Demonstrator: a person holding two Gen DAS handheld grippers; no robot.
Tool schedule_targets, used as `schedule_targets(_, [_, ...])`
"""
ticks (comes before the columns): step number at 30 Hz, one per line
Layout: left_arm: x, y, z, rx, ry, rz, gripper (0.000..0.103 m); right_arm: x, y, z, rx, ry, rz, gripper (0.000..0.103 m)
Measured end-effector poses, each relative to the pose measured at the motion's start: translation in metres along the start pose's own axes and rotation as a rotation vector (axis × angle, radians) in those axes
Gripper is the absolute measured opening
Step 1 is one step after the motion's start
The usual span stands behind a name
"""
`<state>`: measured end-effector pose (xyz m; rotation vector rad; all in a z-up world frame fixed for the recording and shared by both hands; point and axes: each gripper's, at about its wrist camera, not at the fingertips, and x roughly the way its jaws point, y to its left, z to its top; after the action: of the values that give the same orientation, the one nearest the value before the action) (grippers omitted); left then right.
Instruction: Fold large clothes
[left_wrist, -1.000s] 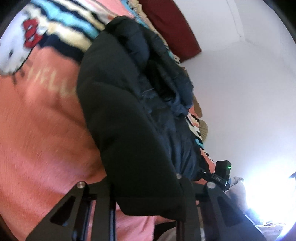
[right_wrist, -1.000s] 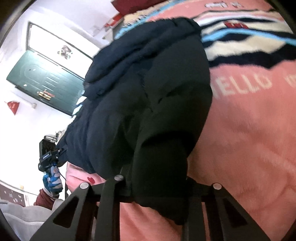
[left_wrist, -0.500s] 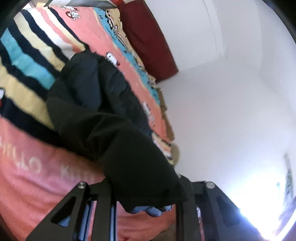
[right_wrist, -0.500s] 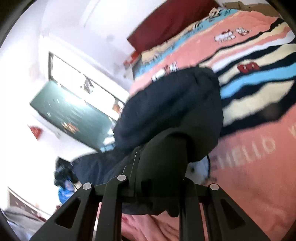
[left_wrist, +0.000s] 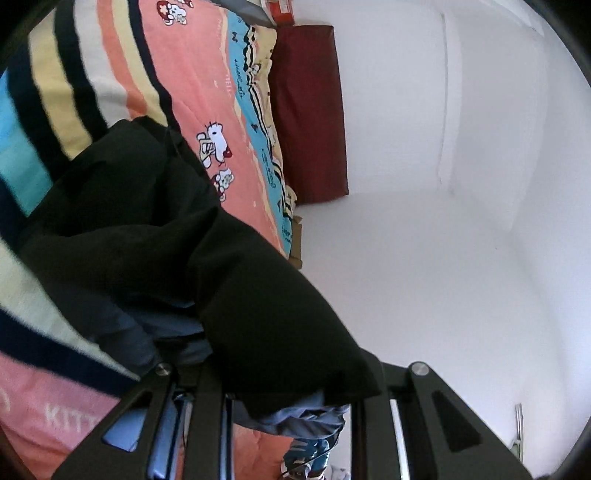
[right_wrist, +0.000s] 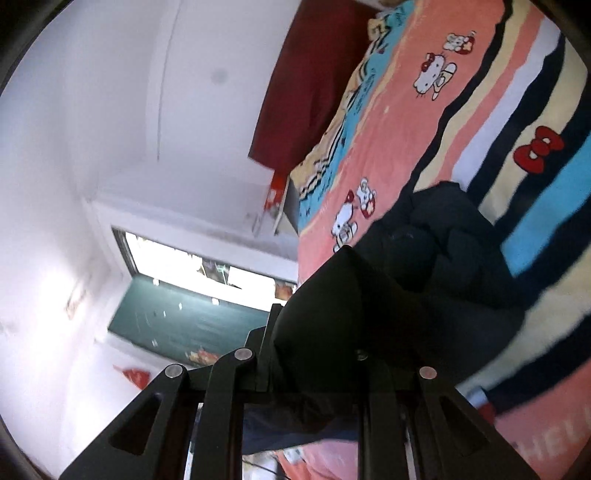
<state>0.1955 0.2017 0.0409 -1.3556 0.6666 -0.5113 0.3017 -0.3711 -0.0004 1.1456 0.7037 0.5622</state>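
A big dark navy padded jacket (left_wrist: 155, 229) lies on a pink striped cartoon blanket (left_wrist: 207, 85) spread over a bed. My left gripper (left_wrist: 288, 391) is shut on a thick fold of the jacket's edge, which bulges up over the fingers and hides their tips. The same jacket (right_wrist: 436, 266) fills the lower middle of the right wrist view, and my right gripper (right_wrist: 317, 369) is shut on another bunched part of its edge. Both held parts are lifted off the blanket (right_wrist: 461, 122), while the far end of the jacket still rests on it.
A dark red headboard (left_wrist: 310, 110) stands at the bed's far end against white walls. A green door (right_wrist: 192, 325) and a bright window (right_wrist: 199, 266) lie off the bed's side. A person's patterned glove (left_wrist: 306, 458) shows below the left gripper.
Both grippers rose and swung forward with the jacket's edge, and both wrists rolled. The views now show more wall and headboard, and less of the jacket lies flat on the blanket.
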Motion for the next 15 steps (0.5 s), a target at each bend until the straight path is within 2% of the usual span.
schedule_targets(4, [0.03,0.006,0.027,-0.049,-0.019,0.032,0.019,0.027,-0.009,0.018,0.074,-0.03,-0.017,0.019])
schedule_targets(7, [0.054,0.012,0.046,-0.065,-0.022,0.066,0.02,0.05,-0.016,0.031,0.095,-0.039,-0.061,0.019])
schedule_targets(15, [0.114,0.038,0.092,-0.068,-0.011,0.159,0.022,0.104,-0.038,0.063,0.094,-0.058,-0.232,0.019])
